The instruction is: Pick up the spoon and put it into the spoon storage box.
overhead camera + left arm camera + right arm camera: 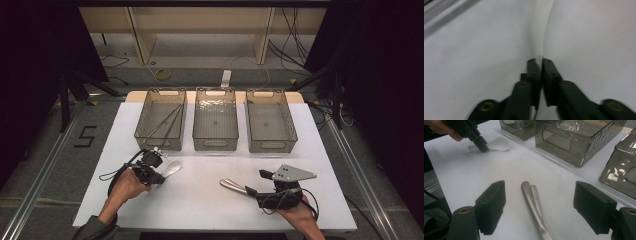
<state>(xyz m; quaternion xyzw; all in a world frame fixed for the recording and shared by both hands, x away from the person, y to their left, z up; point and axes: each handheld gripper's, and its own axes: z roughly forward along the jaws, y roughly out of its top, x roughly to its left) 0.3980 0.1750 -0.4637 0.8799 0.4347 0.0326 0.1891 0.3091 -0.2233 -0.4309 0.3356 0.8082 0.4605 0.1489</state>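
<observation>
Apparently pinched, white spoon (539,30) handle in left claw (541,61), bowl ahead.

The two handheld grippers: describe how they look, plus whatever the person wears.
Both are black. The left gripper trails a black cable looping onto the table. The right gripper carries a grey three-cornered plate dotted with small holes, and its own black cable. Brass-coloured pivot pins show at the jaw joints. A dark sleeve covers the left forearm.
</observation>
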